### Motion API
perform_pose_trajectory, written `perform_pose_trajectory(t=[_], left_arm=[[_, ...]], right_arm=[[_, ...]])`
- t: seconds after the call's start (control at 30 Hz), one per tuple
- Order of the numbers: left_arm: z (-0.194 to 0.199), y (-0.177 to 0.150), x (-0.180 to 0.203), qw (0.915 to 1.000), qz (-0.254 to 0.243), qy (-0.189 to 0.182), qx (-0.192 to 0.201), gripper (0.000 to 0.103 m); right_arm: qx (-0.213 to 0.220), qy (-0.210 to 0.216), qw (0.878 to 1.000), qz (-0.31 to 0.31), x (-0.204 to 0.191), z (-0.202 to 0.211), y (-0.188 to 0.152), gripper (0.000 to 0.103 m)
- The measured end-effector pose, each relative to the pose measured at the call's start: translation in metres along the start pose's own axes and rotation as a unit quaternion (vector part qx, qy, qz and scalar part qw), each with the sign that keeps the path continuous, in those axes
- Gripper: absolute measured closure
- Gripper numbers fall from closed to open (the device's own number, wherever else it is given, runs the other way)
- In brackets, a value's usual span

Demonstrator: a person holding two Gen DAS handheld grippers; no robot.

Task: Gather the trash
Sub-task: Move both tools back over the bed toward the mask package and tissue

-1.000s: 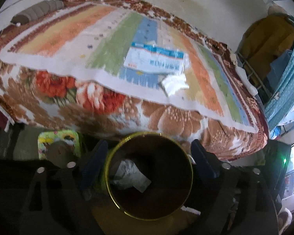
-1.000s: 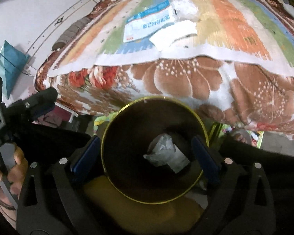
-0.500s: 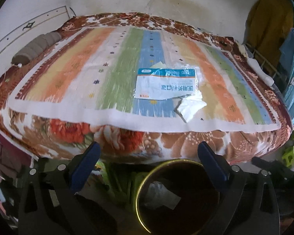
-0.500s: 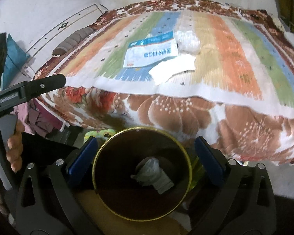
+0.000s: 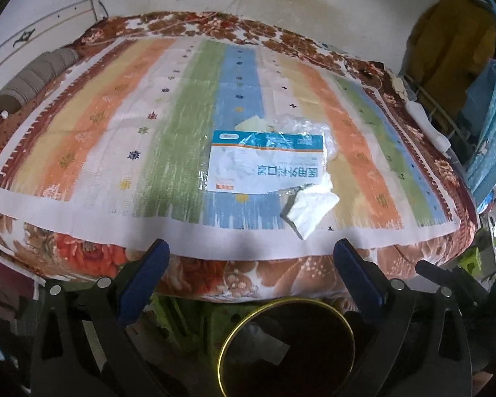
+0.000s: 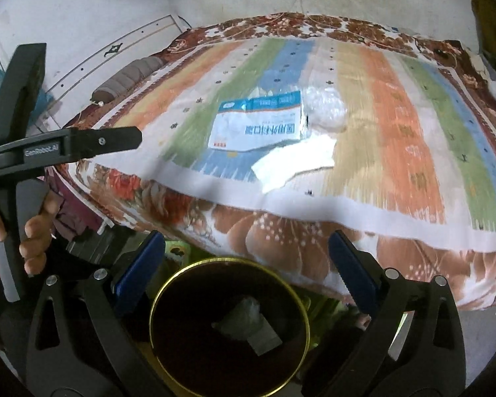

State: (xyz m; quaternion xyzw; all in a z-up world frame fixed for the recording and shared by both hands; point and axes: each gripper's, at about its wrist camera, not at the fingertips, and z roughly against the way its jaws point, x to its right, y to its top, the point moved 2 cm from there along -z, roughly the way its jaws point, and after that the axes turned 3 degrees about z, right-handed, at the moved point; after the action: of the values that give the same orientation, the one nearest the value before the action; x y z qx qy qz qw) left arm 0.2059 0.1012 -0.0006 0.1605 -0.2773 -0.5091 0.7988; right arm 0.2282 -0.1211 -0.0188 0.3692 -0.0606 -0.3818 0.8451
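Observation:
A dark bin with a gold rim (image 5: 286, 347) (image 6: 229, 327) stands on the floor by the bed, a crumpled wrapper (image 6: 248, 327) inside it. On the striped cover lie a blue-and-white printed packet (image 5: 266, 162) (image 6: 258, 125), a white tissue (image 5: 310, 210) (image 6: 294, 165) and a clear plastic wad (image 5: 306, 125) (image 6: 324, 107). My left gripper (image 5: 253, 253) is open and holds nothing, above the bin at the bed's near edge. My right gripper (image 6: 246, 243) is open too, nothing between its blue pads. The left tool's body (image 6: 66, 147) shows at the left of the right wrist view.
The bed (image 5: 92, 251) with a floral blanket fills both views. A grey rolled bolster (image 5: 33, 79) lies at its far left. Yellow and blue clothes (image 5: 453, 43) hang at the right. A person's hand (image 6: 33, 231) grips the left tool. A green stool (image 5: 473, 261) stands on the floor.
Both grippers have risen and drawn back from over the bin toward the bed's edge. The bin has slid lower in both views, and the bed's trash sits nearer the middle.

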Motion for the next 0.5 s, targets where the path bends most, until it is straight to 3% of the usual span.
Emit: perform_pose_trajectory(t=[0.3,0.5], left_arm=[[-0.03,0.035,-0.021,0.9978,0.041,-0.052,-0.011,0.006],[-0.06,0.052,-0.036,0.997,0.061,-0.038,-0.028,0.006]], right_arm=[[-0.01,0.001,1.0,-0.02,0.017,-0.025,0.024,0.009],[-0.024,-0.014,1.0,-0.013,0.021,-0.046,0.034,0.009]])
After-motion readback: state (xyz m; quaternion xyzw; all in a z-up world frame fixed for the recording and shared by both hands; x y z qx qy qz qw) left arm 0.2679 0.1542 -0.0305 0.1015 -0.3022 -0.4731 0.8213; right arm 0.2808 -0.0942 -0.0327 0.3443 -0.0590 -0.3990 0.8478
